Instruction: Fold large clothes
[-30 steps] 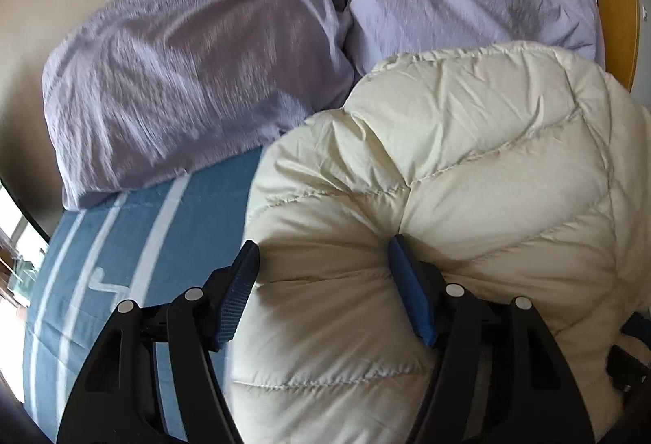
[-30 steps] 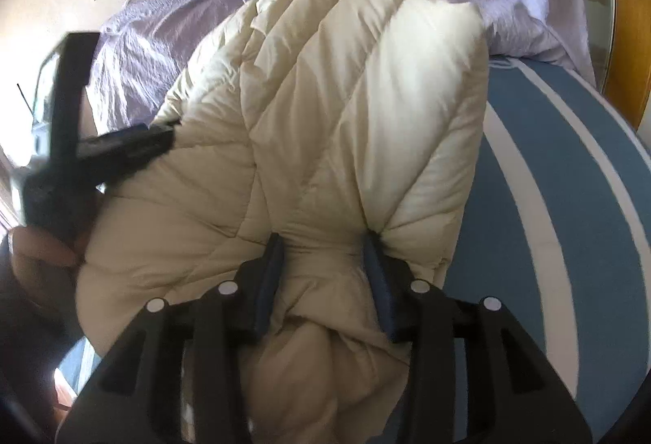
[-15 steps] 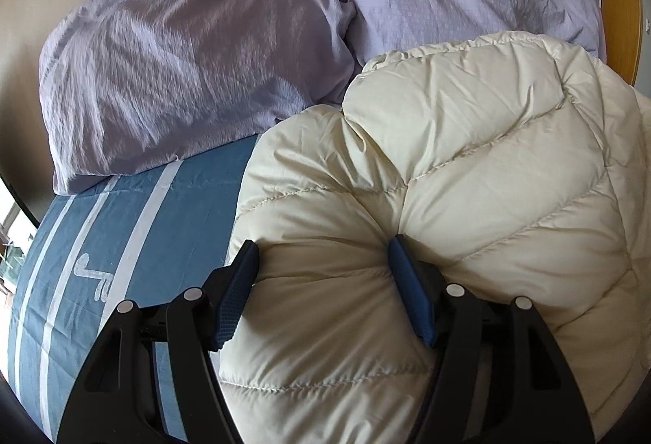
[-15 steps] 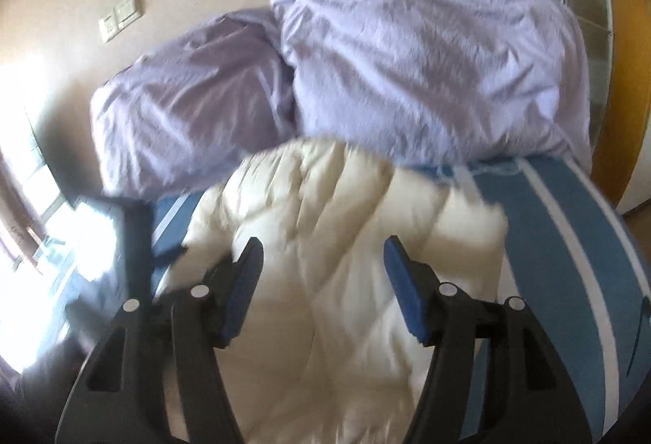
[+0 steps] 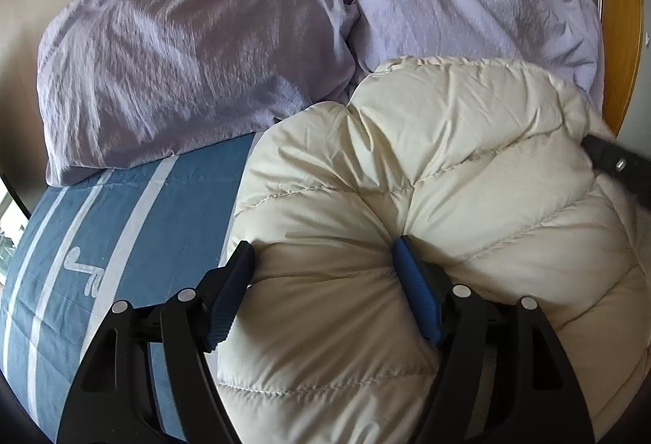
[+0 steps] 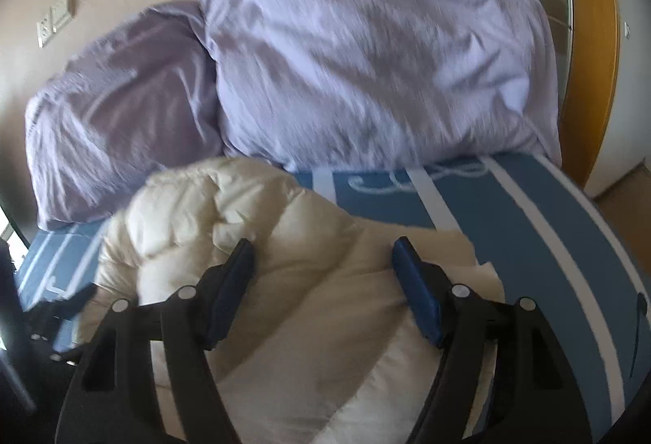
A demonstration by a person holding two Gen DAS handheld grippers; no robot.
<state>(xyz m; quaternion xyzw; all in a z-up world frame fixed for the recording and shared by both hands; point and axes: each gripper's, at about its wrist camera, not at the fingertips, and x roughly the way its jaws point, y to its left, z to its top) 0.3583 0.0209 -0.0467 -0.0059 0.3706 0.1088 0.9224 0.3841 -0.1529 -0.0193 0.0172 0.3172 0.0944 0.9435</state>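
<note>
Cream padded jacket [image 5: 427, 200] lying bunched on the blue striped bedspread [image 5: 122, 224], its far edge touching the two lilac pillows [image 5: 195, 49] at twelve o'clock; probably left here because the bed offers a broad, soft surface for folding a bulky garment. In the right wrist view, jacket [image 6: 260, 240] filling the lower left, bedspread [image 6: 549, 224] bare toward three o'clock, pillows [image 6: 366, 53] propped against the wall at twelve o'clock, wood trim [image 6: 590, 37] at two o'clock.

Left gripper [image 5: 323, 265] straddling a puffed fold at six o'clock, jaws spread wide, blue pads [image 5: 415, 293] pressing into the padding without pinching it; released, apparently pinning the fold flat rather than lifting. Right gripper [image 6: 321, 265] hovering above the jacket, jaws equally wide, nothing between them; released. Black tip of the right gripper [image 5: 618, 163] showing at three o'clock in the left wrist view, just beside the jacket's right edge.

Compared with one second ago: right gripper no longer clamping a pinch of padding, now let go and pulled back and upward, bringing pillows and wall into view, the blur suggesting motion under way. Left gripper holding the same spread and the same place on the fold throughout. Jacket settling slightly lower and flatter. Fold judged freshly laid; smoothing or a further fold likely pending.
</note>
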